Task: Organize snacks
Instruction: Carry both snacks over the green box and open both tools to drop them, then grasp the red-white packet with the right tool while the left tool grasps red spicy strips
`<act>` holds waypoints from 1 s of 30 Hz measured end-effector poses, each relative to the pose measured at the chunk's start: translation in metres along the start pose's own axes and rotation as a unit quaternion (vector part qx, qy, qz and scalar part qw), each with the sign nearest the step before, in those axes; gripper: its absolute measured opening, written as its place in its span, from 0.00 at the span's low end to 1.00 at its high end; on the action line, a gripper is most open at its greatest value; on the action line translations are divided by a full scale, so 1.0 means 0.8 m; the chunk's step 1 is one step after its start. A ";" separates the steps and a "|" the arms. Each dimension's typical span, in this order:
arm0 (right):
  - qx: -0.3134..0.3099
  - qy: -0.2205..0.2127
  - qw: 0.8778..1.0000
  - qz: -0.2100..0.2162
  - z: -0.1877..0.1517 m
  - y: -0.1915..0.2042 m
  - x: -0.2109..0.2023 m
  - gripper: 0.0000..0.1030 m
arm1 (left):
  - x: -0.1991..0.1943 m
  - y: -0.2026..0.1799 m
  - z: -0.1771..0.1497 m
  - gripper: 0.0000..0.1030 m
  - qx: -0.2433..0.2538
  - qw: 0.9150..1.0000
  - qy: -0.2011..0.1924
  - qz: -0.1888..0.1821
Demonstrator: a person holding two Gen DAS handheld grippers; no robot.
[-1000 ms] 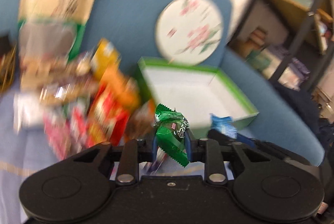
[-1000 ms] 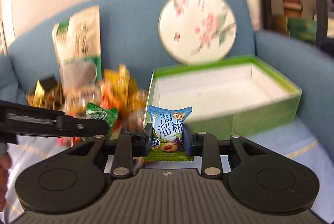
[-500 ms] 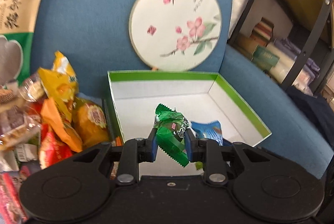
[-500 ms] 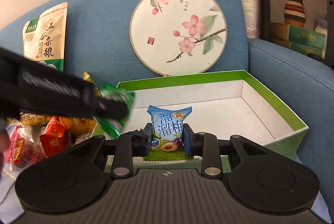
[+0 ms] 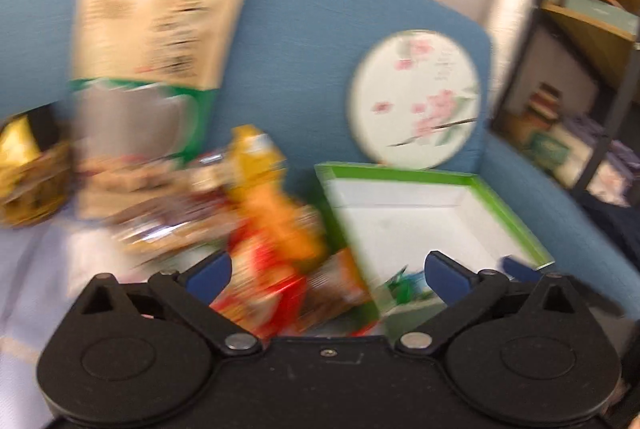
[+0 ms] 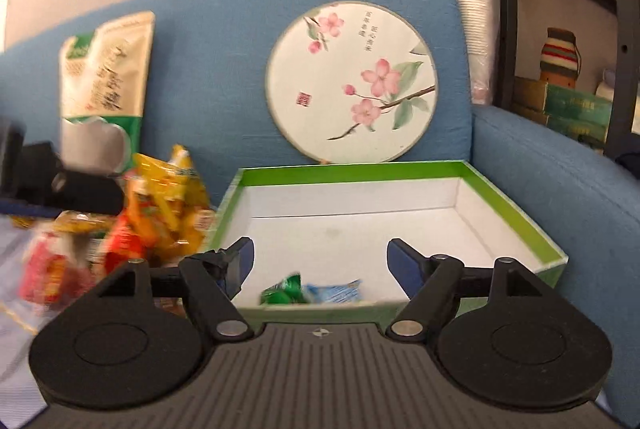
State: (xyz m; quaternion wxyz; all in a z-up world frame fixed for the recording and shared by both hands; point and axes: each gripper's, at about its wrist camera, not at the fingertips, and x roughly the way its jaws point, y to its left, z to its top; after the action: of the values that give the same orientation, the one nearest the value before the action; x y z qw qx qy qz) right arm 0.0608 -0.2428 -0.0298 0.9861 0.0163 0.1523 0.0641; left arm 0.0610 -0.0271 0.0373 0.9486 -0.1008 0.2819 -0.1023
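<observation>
Sitting on a blue sofa [image 6: 208, 69]: green-rimmed box [image 6: 516, 205] on the right of the seat, snack pile [image 6: 160, 213] heaped to its left, touching or nearly touching the box's left wall.

Box is mostly bare. Only a green packet [image 6: 284, 291] and a blue packet [image 6: 336, 291] lie in it, side by side against the near wall, about midway along it.

Right gripper [image 6: 320, 257] hangs just over that near wall, jaws have just been opening, now spread wide, nothing between them; both packets lie below it. Left gripper [image 5: 326, 271] likewise has just been opening, jaws wide apart and empty, aimed at the seam between pile and box; view is heavily blurred.

Next grab, I reckon: pile lies left of both tools, left gripper is nearer, it shows in the right wrist view [image 6: 60, 185] already beside the pile's top. Pile is a jumble, no clean long axis to line up on.

Room: box's far half and right side are open for drops. Risk is clipping the left wall on the way back.
</observation>
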 end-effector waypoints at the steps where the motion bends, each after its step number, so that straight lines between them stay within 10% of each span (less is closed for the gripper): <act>1: 0.009 0.003 1.000 0.006 0.000 0.005 -0.005 1.00 | -0.009 0.009 -0.007 1.00 -0.007 1.000 0.000 0.013; 18: 0.032 0.110 0.990 0.087 -0.046 0.081 0.032 1.00 | -0.048 0.076 -0.045 1.00 -0.026 0.999 0.012 0.037; 19: 0.024 0.120 0.989 0.086 -0.048 0.083 0.037 0.67 | -0.047 0.076 -0.044 1.00 -0.021 0.999 0.012 0.036; 20: 0.015 0.132 0.987 0.090 -0.049 0.085 0.040 0.62 | -0.046 0.076 -0.042 1.00 -0.018 0.999 0.013 0.035; 26: 0.043 0.168 0.967 0.188 -0.049 0.084 0.014 0.62 | -0.023 0.081 -0.032 1.00 -0.021 0.999 0.035 0.022; 30: 0.012 0.162 0.970 0.182 -0.049 0.095 0.013 0.63 | -0.002 0.064 -0.015 0.96 0.004 0.999 0.033 0.009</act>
State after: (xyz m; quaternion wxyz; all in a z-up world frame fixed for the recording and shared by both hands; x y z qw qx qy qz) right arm 0.0496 -0.1653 -0.0667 0.9199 0.0450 0.3050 0.2424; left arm 0.0603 0.0211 0.0155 0.9401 -0.0912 0.3133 -0.0983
